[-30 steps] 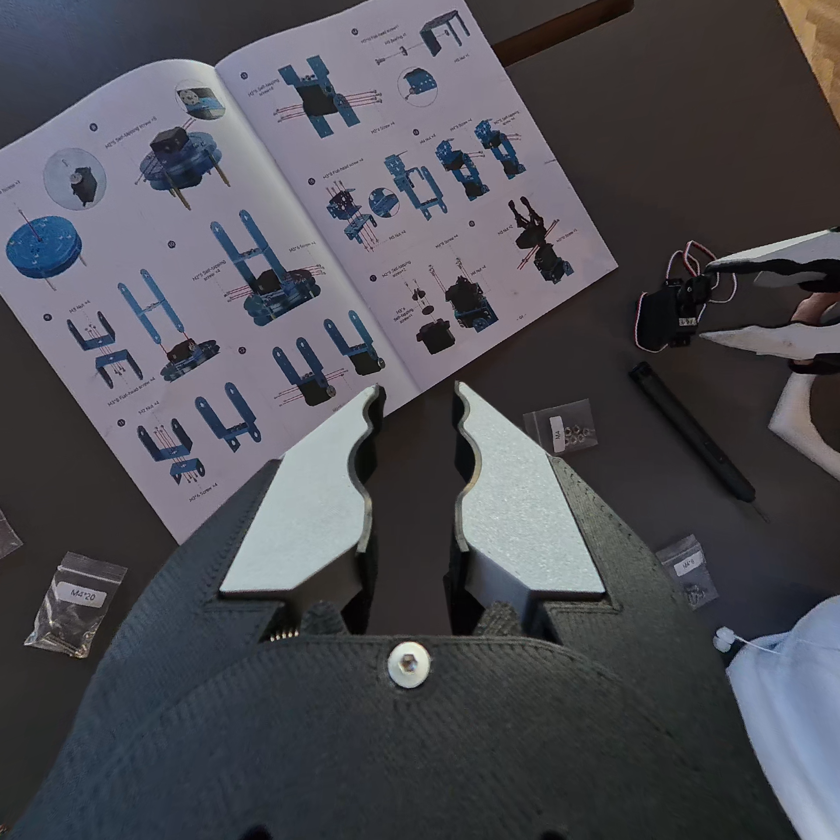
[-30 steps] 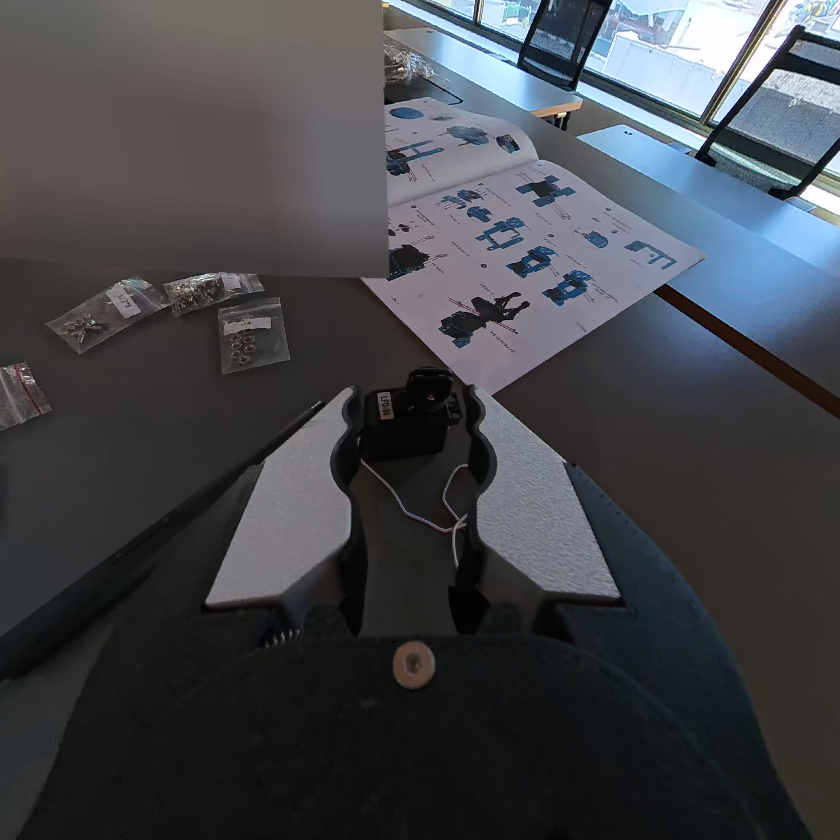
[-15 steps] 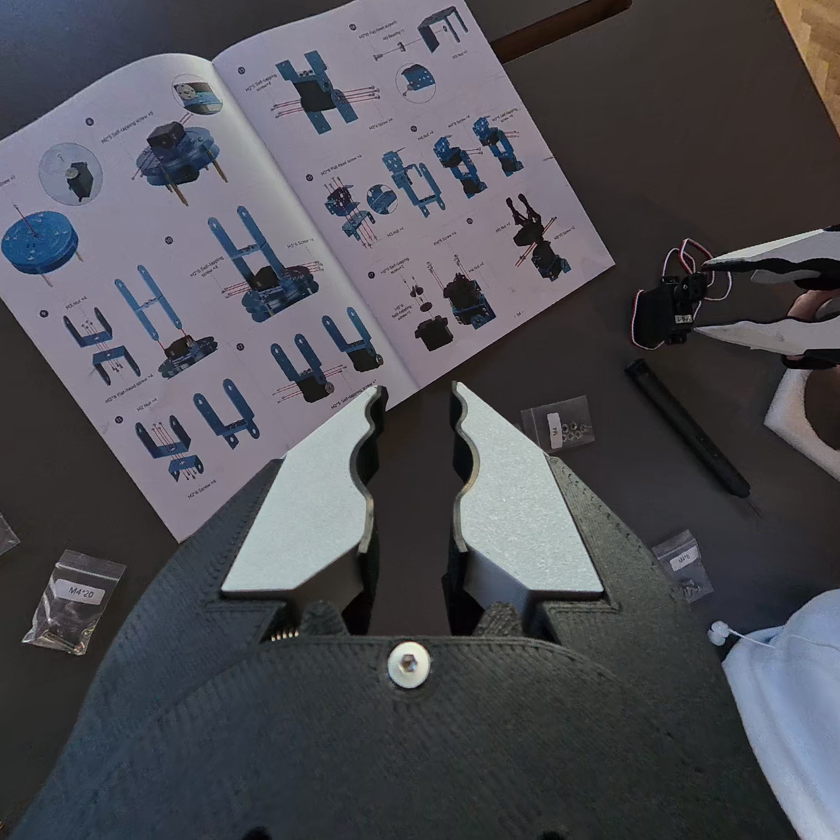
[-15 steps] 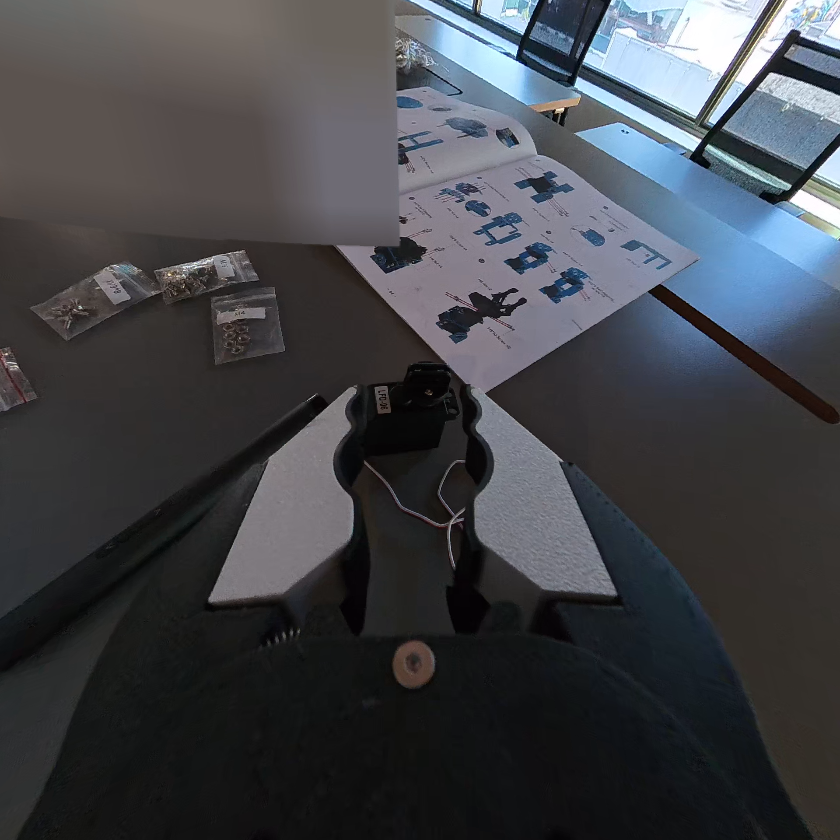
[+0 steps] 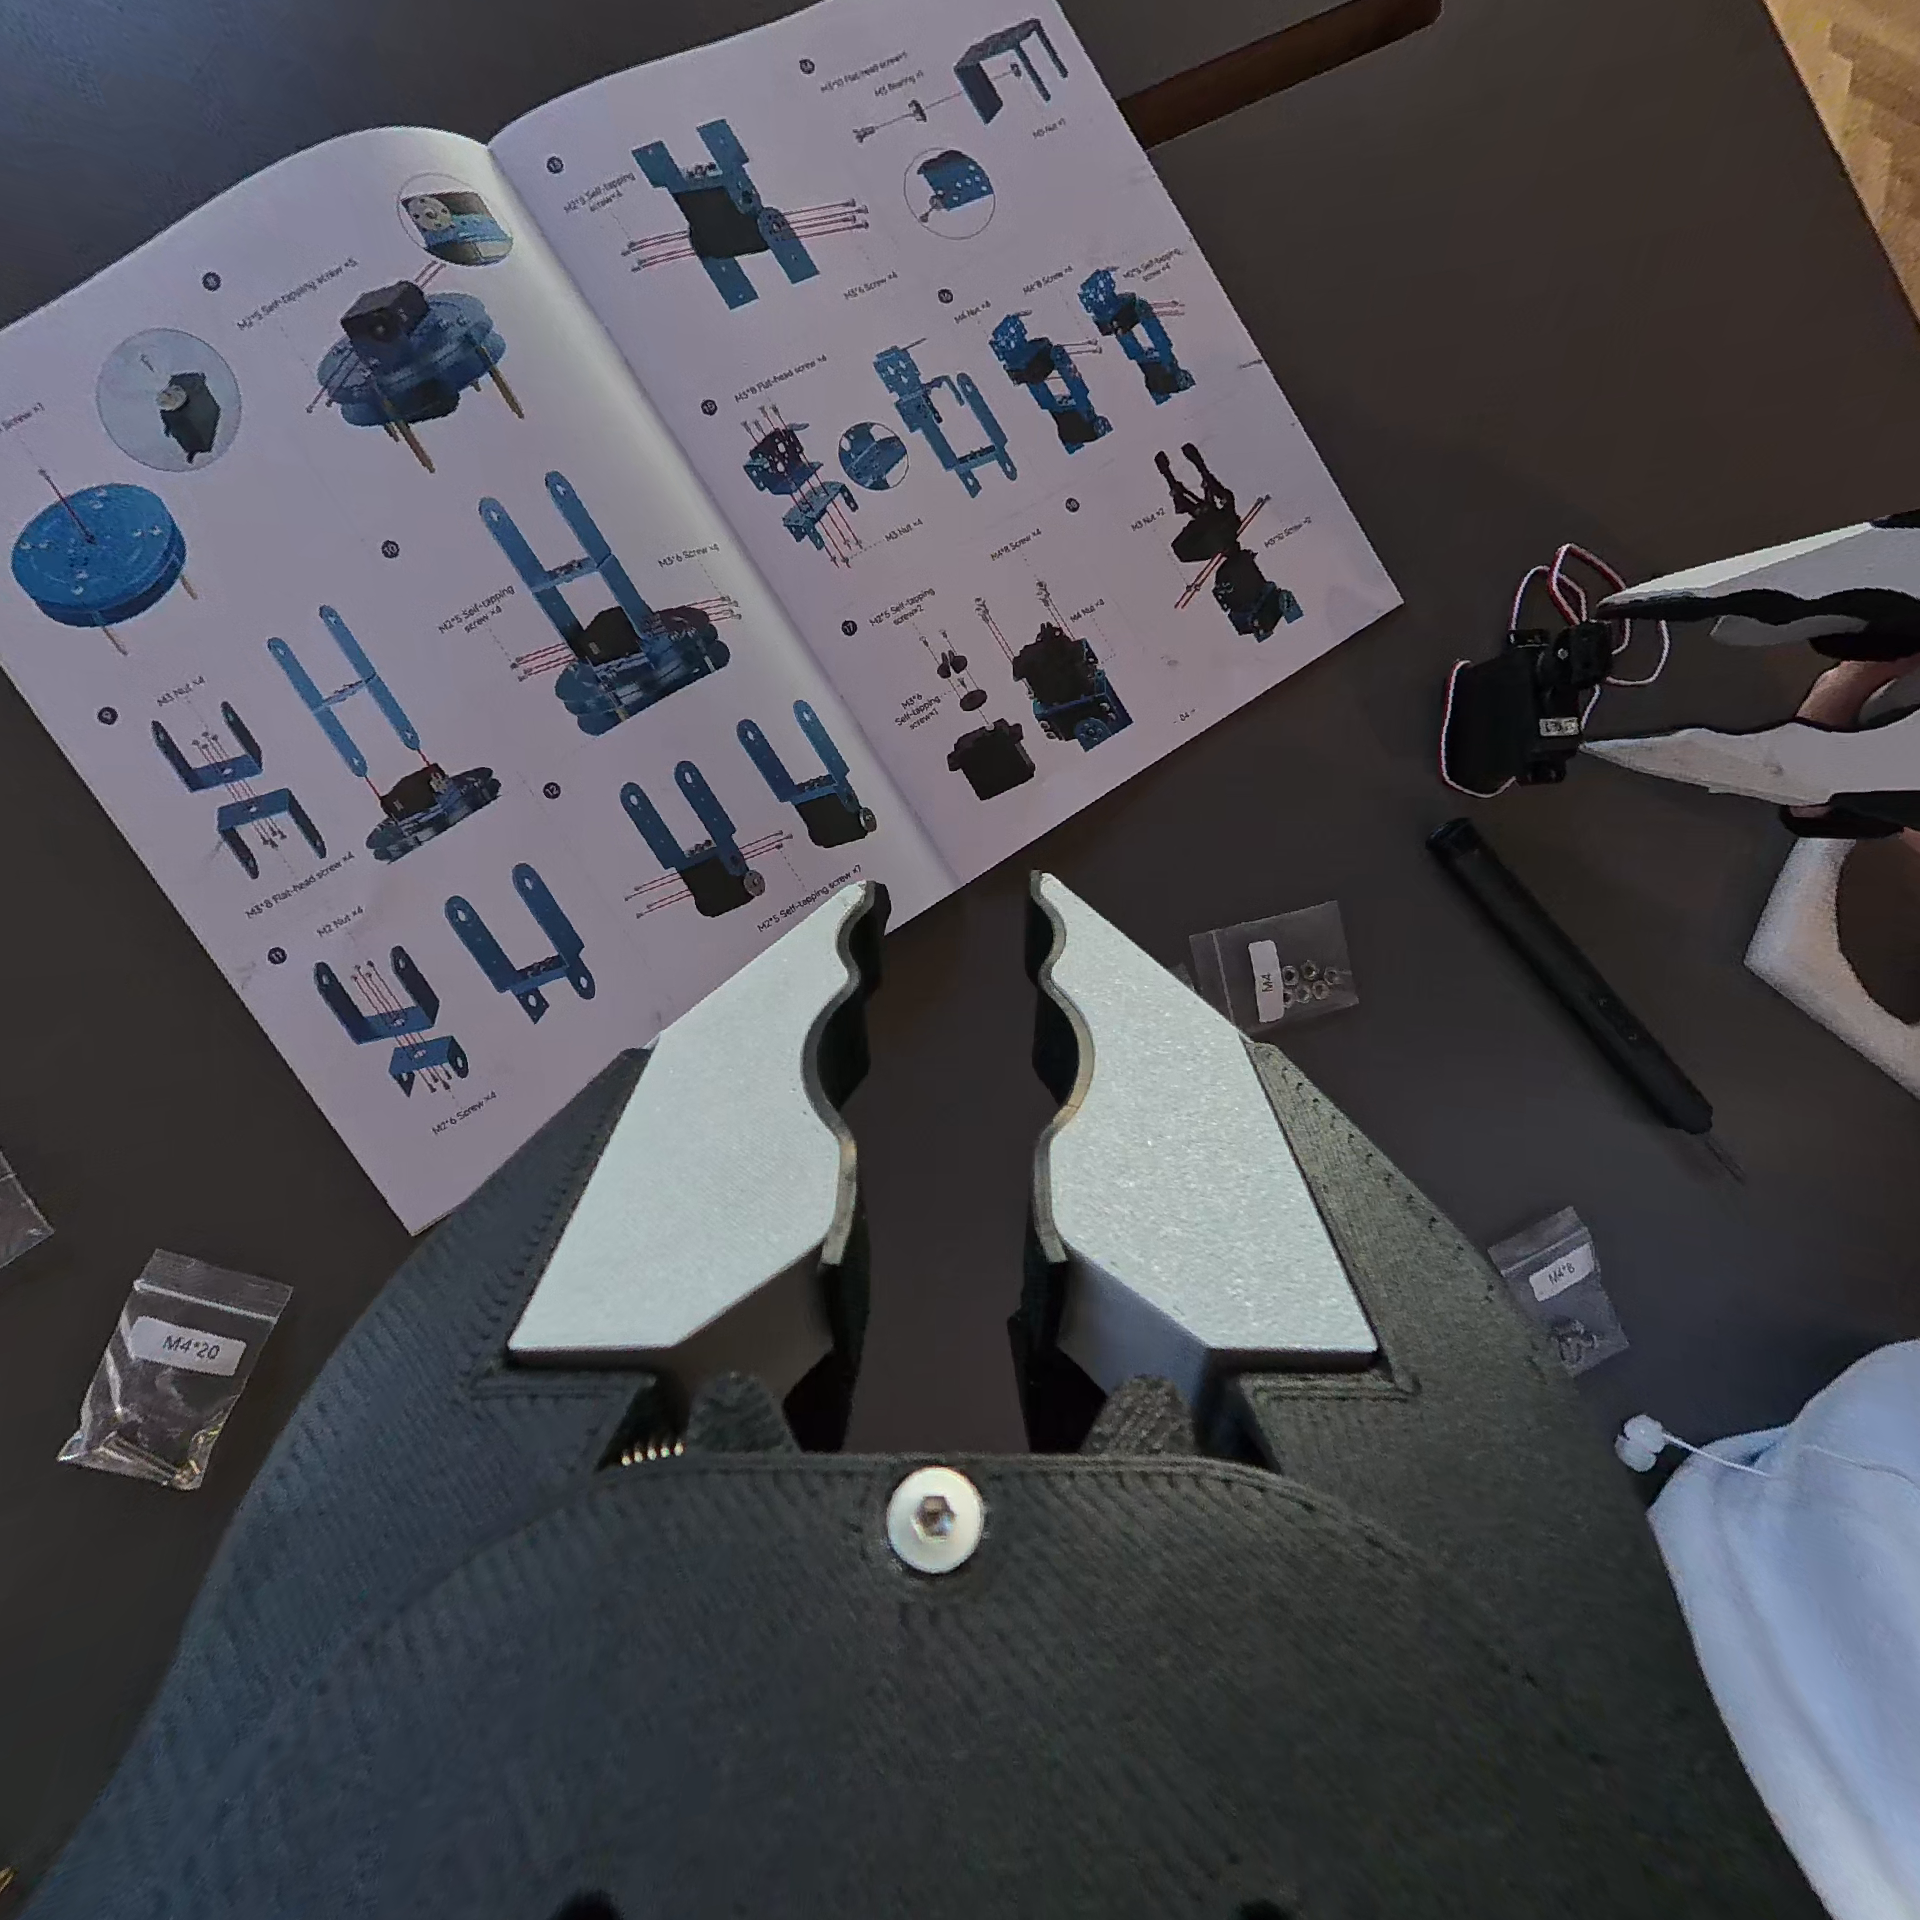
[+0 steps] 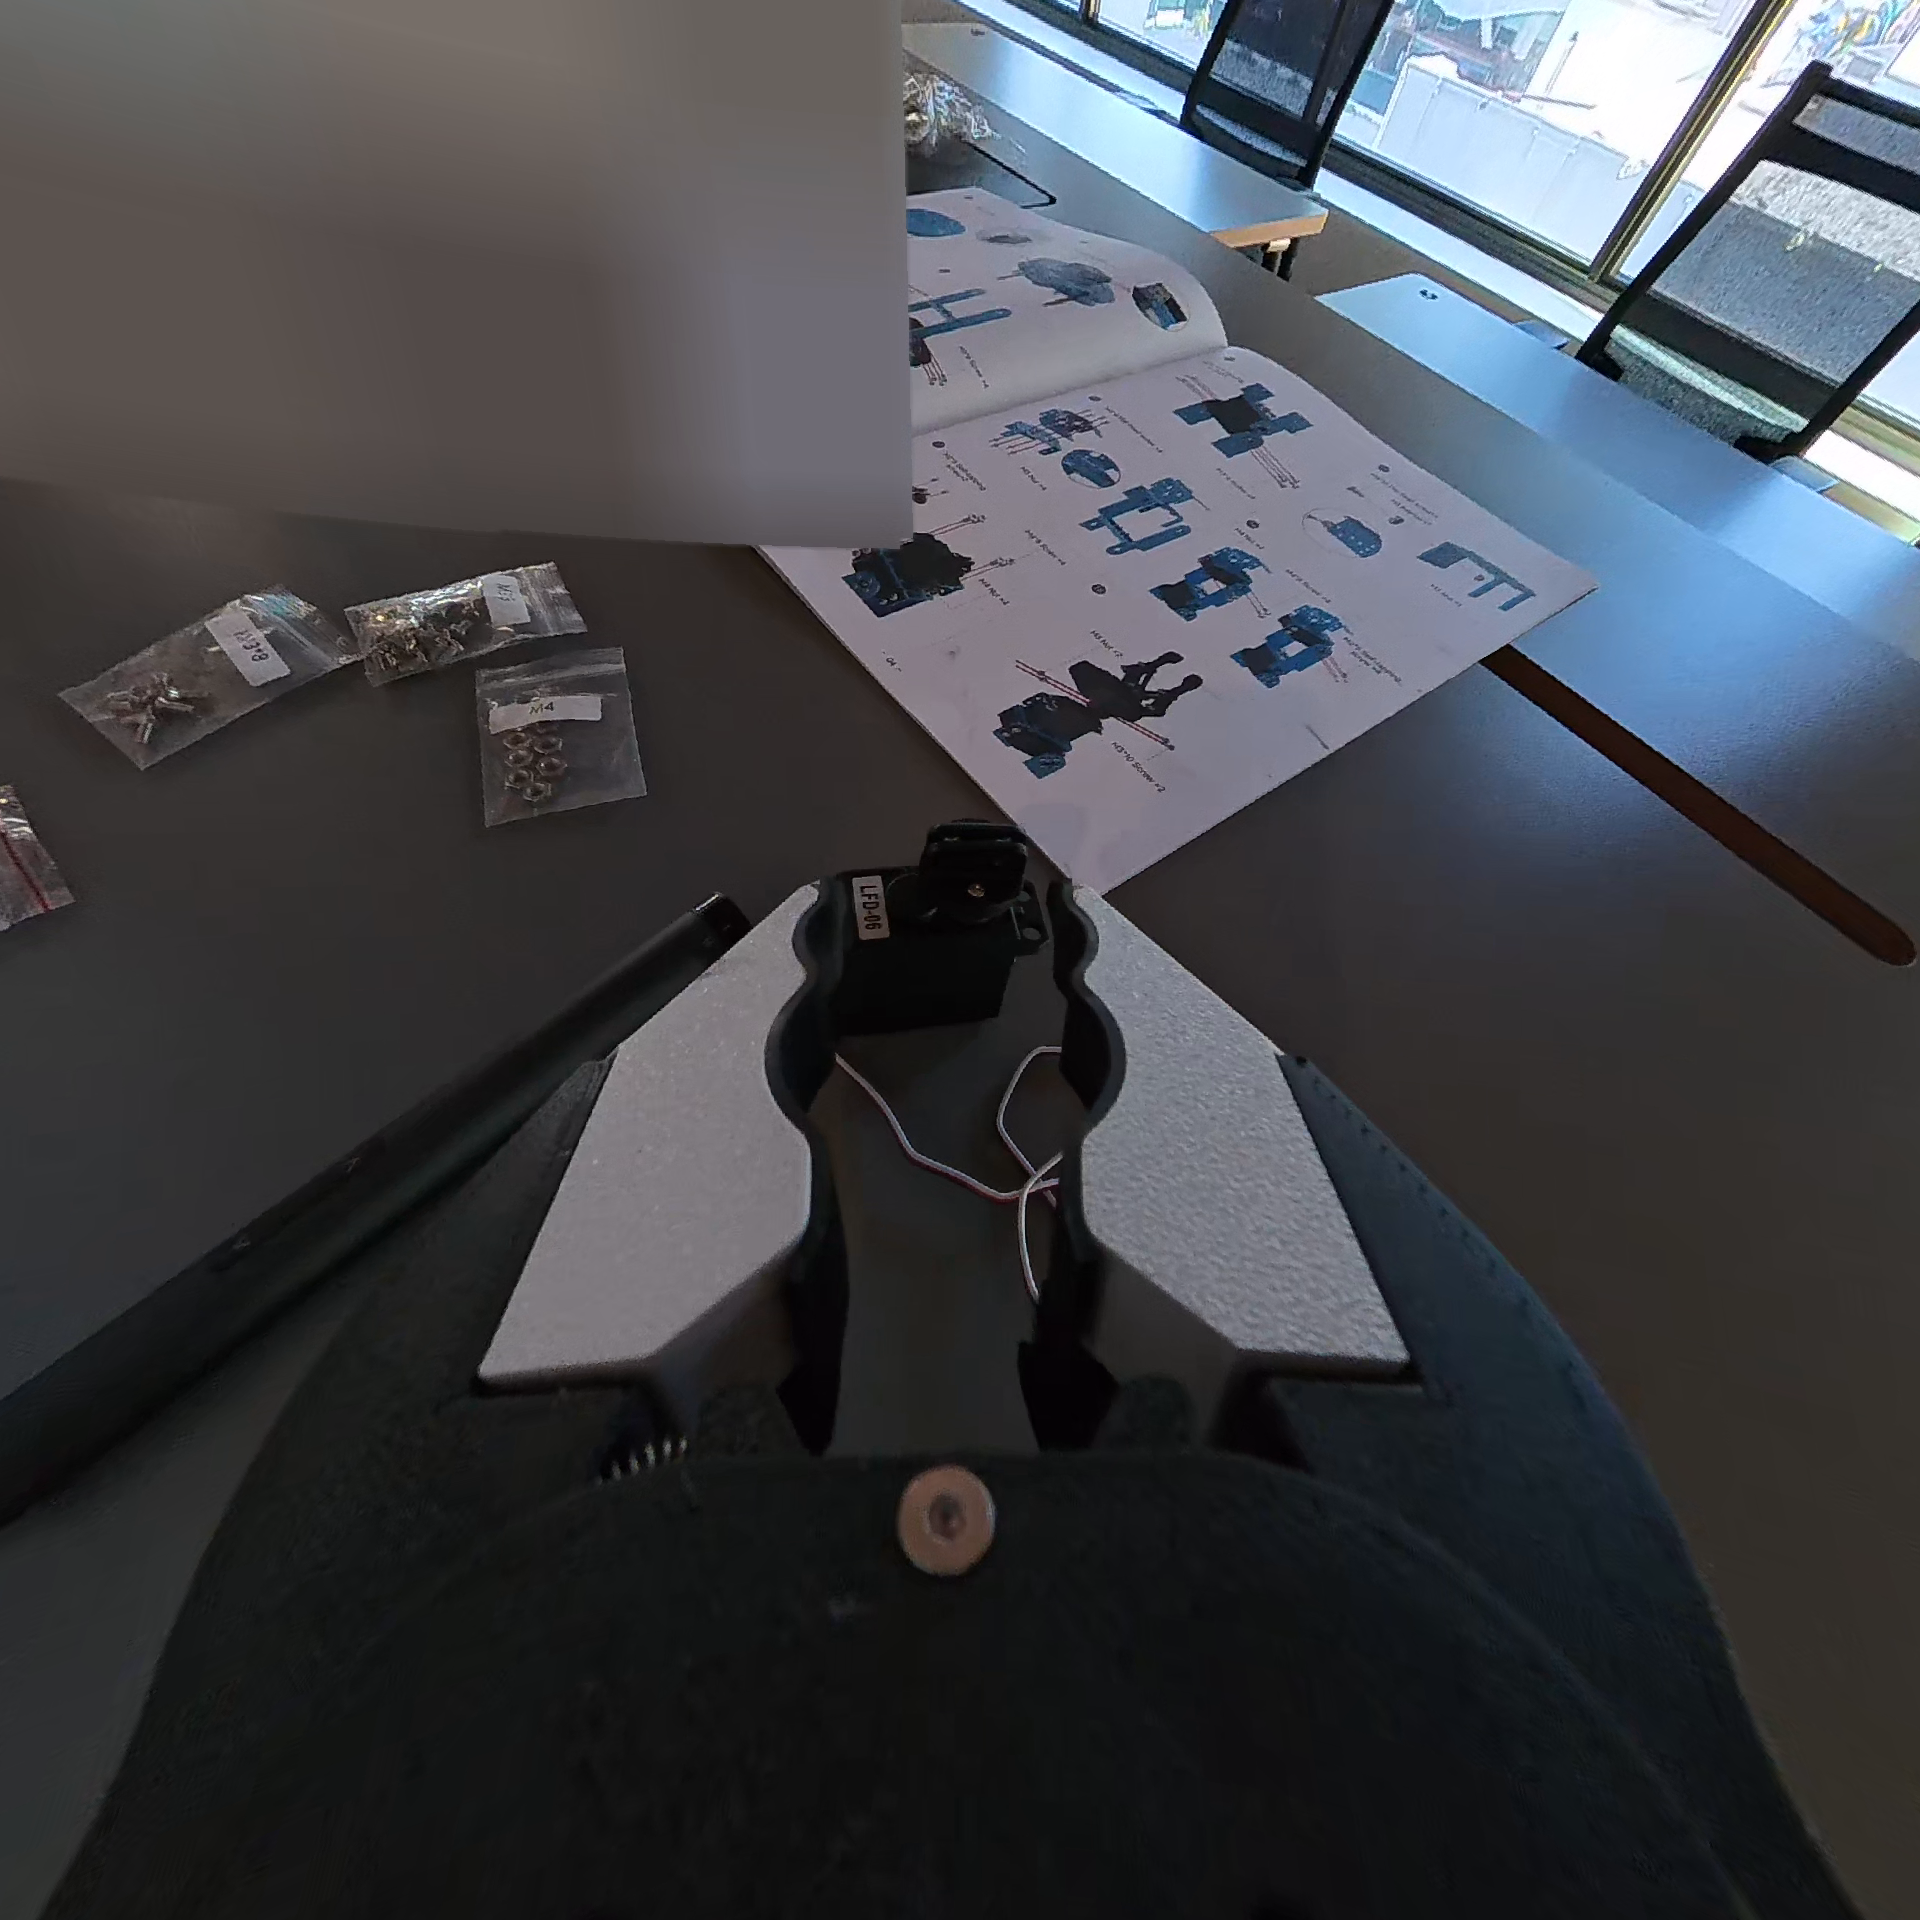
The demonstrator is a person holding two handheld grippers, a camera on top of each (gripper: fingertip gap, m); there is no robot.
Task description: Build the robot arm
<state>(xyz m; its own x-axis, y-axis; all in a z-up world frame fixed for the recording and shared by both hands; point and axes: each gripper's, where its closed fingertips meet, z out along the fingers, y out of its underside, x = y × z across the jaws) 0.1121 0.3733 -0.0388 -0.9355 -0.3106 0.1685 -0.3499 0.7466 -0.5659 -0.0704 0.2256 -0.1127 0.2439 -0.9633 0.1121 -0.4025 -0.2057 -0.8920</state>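
My right gripper [image 6: 940, 909] is shut on a small black servo motor [image 6: 925, 961], gripped at its fingertips, with the servo's thin red and white wires [image 6: 1023, 1164] trailing back between the fingers. In the left wrist view that gripper [image 5: 1595, 675] holds the servo [image 5: 1507, 717] just right of an open assembly booklet [image 5: 623, 520]. My left gripper [image 5: 956, 904] is open and empty, above the dark table [image 5: 1455, 312] at the booklet's near edge.
Small clear bags of screws and nuts lie about [image 5: 1273, 977] [image 5: 171, 1371] [image 5: 1558, 1288] [image 6: 561, 738] [image 6: 208, 675]. A black screwdriver [image 5: 1569, 997] [image 6: 364, 1174] lies near the right gripper. A white foam piece [image 5: 1829, 977] and white cloth [image 5: 1818, 1610] are at the right. Chairs and other tables stand beyond. Left tips to right tips: about 25 centimetres.
The right gripper has shifted a little toward the booklet with the servo still in it. The left gripper has barely moved and stays open.
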